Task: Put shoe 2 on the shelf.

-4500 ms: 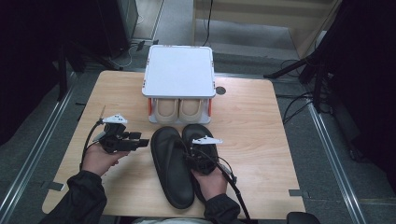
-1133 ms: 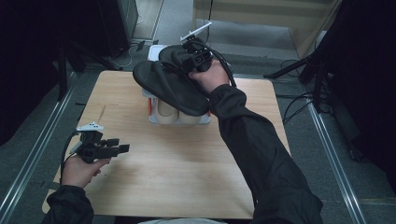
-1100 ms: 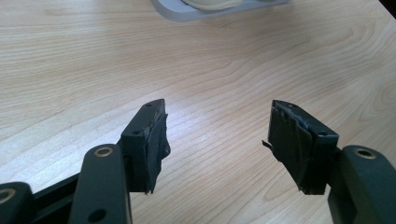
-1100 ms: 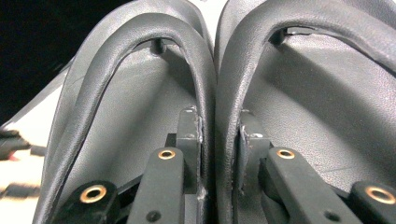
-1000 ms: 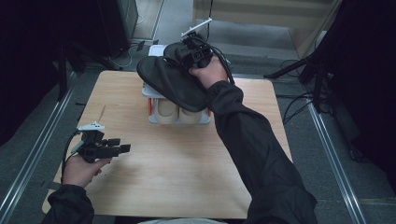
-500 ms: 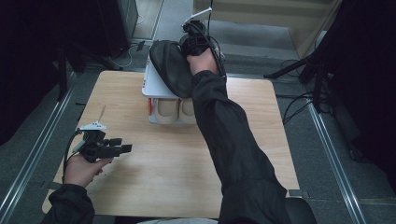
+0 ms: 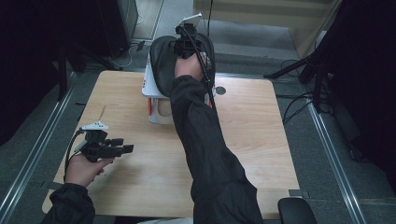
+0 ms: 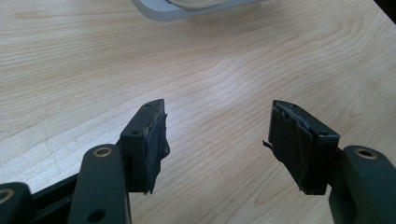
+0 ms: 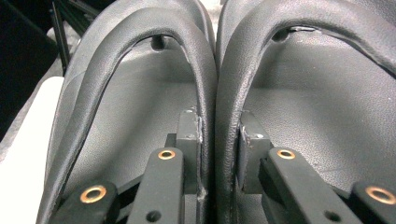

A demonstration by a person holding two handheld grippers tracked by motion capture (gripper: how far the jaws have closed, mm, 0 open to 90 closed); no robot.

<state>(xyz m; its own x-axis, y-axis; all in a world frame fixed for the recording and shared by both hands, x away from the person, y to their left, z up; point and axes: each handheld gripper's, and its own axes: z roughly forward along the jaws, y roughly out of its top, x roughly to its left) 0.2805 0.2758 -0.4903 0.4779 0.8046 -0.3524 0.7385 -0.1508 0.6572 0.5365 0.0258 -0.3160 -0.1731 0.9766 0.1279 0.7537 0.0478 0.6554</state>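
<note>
Taking the white rack [image 7: 148, 88] at the far edge of the table [image 7: 261, 140] as the landmark: well to the near left of it, the left claw [image 7: 125, 149] is hovering low over bare wood in the person's left hand [image 7: 84, 168], pointing level toward the right. In the left gripper view its jaws are standing spread wide with nothing between them, and a corner of the rack is showing at the top edge.

Moving right, the pair of black slippers [image 7: 170, 63] is being held up over the top of the rack, covering most of its lid. The two slippers are lying side by side, their long axis running from the rack's front edge away toward the far side of the table, the toe ends pointing away from the person and tilting somewhat to the left.

The right claw [image 7: 187, 44] is reaching in from the rack's near side at the end of the outstretched right arm. In the right gripper view [image 9: 217, 140] it is pinching the two inner straps together, one pad inside each slipper. The slippers are extending straight ahead of the claw along its own line, footbeds facing it.
</note>
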